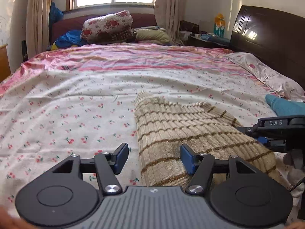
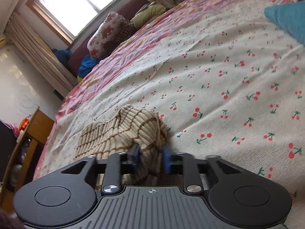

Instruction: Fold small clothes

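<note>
- The left claw stands released, its blue pads apart; the beige striped knit garment lies on the bed just ahead of it, its edge between the pads.
- The right claw has bunched knit between its blue pads; whether they press it, I cannot tell.
- A teal garment lies well beyond the right claw on the cherry-print sheet.

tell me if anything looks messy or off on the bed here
The beige striped knit garment is not flat: it lies rumpled on the cherry-print sheet, one end bunched between the right gripper's pads. The left gripper is open over its edge. Nothing looks damaged.
</note>
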Motion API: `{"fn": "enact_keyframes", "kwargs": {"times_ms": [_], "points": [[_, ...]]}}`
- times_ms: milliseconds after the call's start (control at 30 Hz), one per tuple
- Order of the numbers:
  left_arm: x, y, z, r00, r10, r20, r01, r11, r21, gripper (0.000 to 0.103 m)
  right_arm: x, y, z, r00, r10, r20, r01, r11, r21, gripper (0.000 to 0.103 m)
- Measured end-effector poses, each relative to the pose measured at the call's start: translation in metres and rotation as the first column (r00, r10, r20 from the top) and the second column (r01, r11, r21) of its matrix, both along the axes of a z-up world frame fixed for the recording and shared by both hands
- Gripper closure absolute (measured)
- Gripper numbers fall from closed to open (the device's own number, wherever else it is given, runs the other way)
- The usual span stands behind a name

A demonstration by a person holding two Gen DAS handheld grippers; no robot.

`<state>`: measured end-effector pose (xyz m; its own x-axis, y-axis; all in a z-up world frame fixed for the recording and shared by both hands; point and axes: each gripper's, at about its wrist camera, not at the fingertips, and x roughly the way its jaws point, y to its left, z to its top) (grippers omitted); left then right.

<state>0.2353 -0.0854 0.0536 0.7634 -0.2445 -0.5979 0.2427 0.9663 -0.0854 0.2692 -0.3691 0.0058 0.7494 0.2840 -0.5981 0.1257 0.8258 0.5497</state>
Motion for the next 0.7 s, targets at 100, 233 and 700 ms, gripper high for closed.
{"fn": "enact_keyframes", "kwargs": {"times_ms": [100,233,700], "points": [[-0.001,0.003,0.007,1.0,-0.009,0.009,0.009,1.0,-0.011,0.038,-0.002,0.0,0.005,1.0,0.022,0.011,-0.022,1.0,0.017,0.067],[0.005,0.011,0.008,0.999,-0.02,-0.036,0.018,0.997,-0.076,0.038,-0.006,-0.003,0.009,1.0,0.019,0.004,-0.019,0.999,0.037,0.047],[0.032,0.031,-0.023,0.977,-0.091,-0.194,0.033,0.958,-0.285,0.032,-0.008,0.007,-0.008,0.989,0.145,-0.038,-0.138,0.982,0.132,0.029]]}}
